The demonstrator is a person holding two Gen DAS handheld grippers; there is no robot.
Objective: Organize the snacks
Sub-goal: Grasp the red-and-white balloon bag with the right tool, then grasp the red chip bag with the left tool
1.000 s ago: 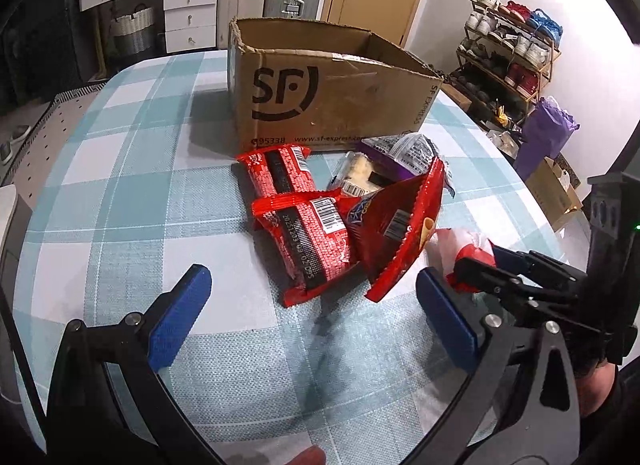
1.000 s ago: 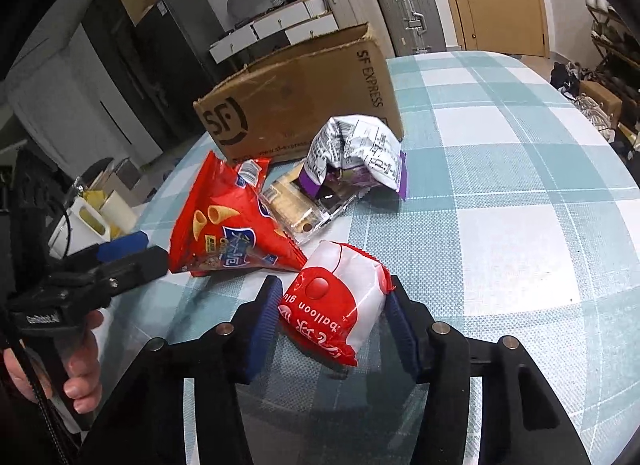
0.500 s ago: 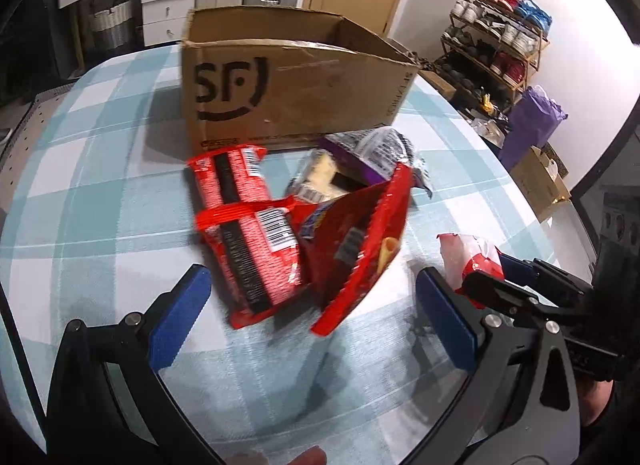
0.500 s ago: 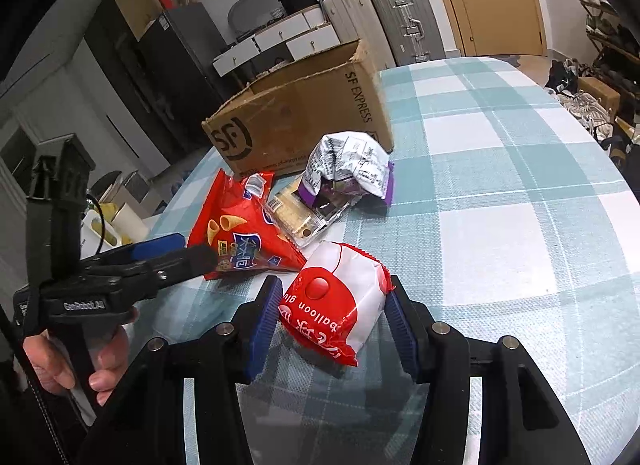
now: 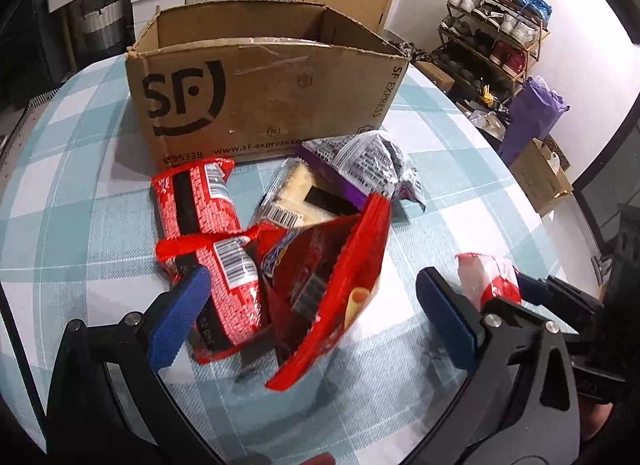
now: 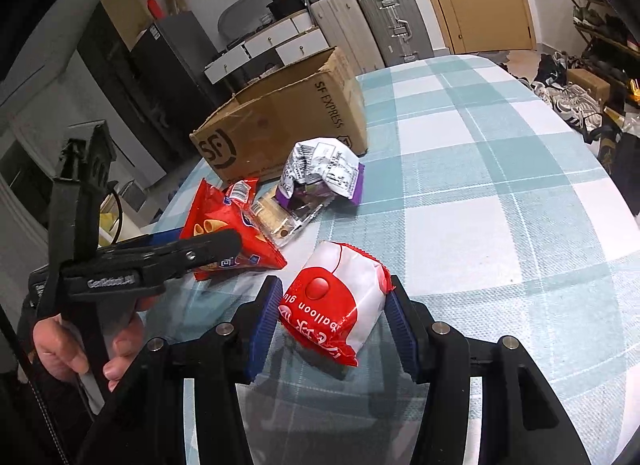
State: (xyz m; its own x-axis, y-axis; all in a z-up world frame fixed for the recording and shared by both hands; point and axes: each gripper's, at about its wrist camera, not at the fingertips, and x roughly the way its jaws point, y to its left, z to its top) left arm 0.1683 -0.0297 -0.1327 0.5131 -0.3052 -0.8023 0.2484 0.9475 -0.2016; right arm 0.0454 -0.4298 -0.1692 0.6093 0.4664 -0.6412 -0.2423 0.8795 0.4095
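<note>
Snacks: red chip bag [image 5: 340,289], red wafer packs [image 5: 208,233], clear cracker pack [image 5: 296,201], purple-silver bag [image 5: 360,161] piled on checked tablecloth [image 6: 500,185], just before SF cardboard box [image 5: 260,97]
Right gripper [image 6: 332,317]: clamped on red-white balloon-gum pack [image 6: 336,305]
Left gripper [image 5: 312,313]: jaws wide apart, nothing gripped, chip bag between them
</note>
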